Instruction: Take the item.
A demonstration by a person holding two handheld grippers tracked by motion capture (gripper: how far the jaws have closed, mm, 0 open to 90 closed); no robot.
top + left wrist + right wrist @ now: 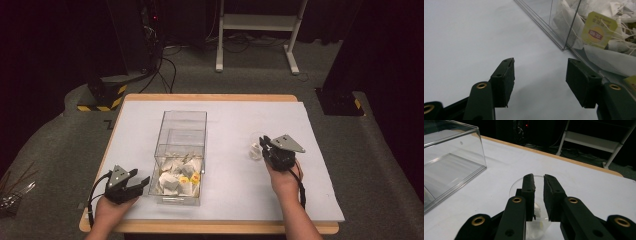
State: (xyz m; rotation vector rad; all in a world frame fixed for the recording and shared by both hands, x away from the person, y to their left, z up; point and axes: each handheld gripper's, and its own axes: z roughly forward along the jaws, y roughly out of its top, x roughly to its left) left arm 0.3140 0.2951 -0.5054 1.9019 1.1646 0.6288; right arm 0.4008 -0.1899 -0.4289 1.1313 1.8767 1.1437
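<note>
A clear plastic box (182,131) stands left of the table's middle, and its near end holds a heap of tea bags (176,179) with yellow tags (599,29). My left gripper (141,178) rests on the white sheet just left of the box's near corner (563,47). It (540,67) is open, with nothing between its pads. To the right stands a clear plastic cup (255,150) with a white tea bag (537,210) lying inside. My right gripper (539,179) hovers over the cup's rim (514,187). Its pads stand a narrow gap apart and I see nothing between them.
A white sheet (230,190) covers the wooden table (210,227). The far half of the box (454,157) holds nothing. Beyond the table are a white desk frame (257,22), cables and dark stands on grey carpet.
</note>
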